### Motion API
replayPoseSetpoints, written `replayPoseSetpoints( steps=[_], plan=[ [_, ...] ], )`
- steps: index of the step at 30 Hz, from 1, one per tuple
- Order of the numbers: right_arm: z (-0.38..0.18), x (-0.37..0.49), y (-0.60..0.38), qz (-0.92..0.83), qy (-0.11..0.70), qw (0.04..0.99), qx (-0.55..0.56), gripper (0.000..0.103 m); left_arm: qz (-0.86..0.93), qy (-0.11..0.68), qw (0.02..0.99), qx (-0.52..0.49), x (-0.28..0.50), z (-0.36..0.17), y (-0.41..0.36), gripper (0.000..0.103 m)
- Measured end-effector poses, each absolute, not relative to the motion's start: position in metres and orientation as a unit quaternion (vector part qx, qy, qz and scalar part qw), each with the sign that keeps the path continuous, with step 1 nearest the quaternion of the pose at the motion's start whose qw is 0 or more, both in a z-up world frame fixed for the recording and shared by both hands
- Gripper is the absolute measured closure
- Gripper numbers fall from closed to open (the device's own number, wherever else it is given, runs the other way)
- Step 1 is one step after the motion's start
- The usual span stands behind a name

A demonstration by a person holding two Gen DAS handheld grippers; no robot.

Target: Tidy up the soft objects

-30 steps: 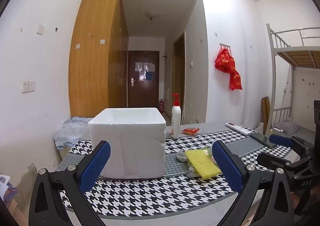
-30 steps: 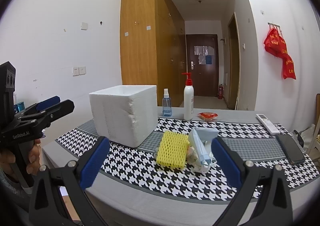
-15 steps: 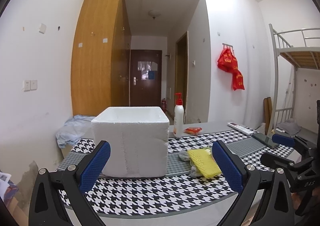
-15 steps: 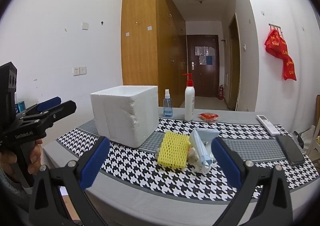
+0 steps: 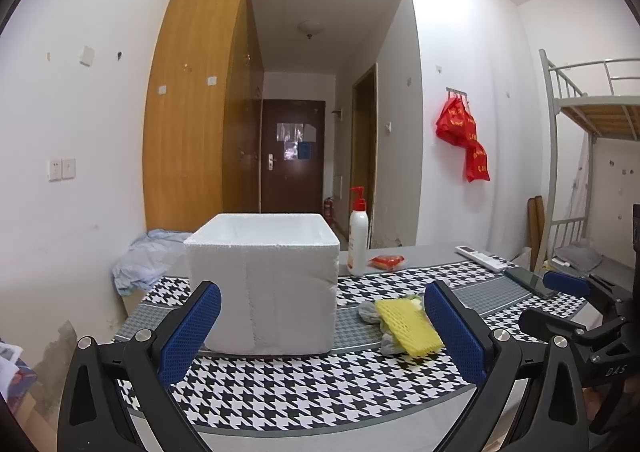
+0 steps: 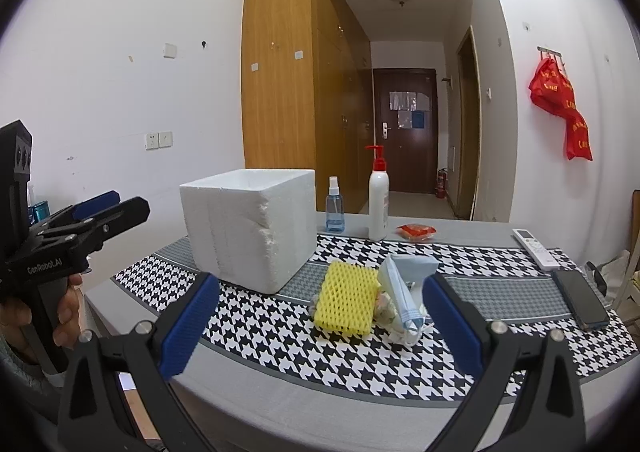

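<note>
A white foam box (image 5: 262, 280) (image 6: 252, 228) stands open-topped on the houndstooth table cloth (image 5: 304, 388) (image 6: 256, 316). Right of it lies a small heap of soft things: a yellow foam net (image 5: 408, 326) (image 6: 346, 302), grey socks (image 5: 370, 312), a light blue face mask (image 6: 400, 300) and a pale blue folded piece (image 6: 414, 264). My left gripper (image 5: 322, 330) is open and empty, held short of the box at the table's near edge. My right gripper (image 6: 320, 328) is open and empty too, in front of the heap. Each gripper shows in the other's view, at its side edge.
At the back of the table stand a white pump bottle (image 6: 378, 198) (image 5: 357, 240) and a blue spray bottle (image 6: 335, 206), with a red packet (image 6: 416, 231) beside them. A remote (image 6: 536, 248) and a dark phone (image 6: 580, 298) lie at the right. A hand (image 6: 64, 316) holds the left gripper.
Both views have edged slightly closer to the table; the box and heap look a little larger. Both grippers stay open and nothing on the table has moved.
</note>
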State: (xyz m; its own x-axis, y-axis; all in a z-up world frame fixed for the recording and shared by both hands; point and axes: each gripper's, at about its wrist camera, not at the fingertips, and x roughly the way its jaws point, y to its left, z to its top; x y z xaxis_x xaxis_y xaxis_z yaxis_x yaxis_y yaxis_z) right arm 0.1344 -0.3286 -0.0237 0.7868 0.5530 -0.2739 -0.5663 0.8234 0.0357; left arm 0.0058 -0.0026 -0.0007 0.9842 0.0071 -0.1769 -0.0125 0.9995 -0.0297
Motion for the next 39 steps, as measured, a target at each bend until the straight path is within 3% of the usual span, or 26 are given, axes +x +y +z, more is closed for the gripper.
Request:
replayPoseSetpoints(
  steps=[39],
  plan=[
    [-0.026, 0.17, -0.327, 0.286, 0.158, 0.945, -0.026, 0.0, 0.018, 0.134, 0.99, -0.023, 0.056, -0.005, 0.004, 0.001]
  ],
)
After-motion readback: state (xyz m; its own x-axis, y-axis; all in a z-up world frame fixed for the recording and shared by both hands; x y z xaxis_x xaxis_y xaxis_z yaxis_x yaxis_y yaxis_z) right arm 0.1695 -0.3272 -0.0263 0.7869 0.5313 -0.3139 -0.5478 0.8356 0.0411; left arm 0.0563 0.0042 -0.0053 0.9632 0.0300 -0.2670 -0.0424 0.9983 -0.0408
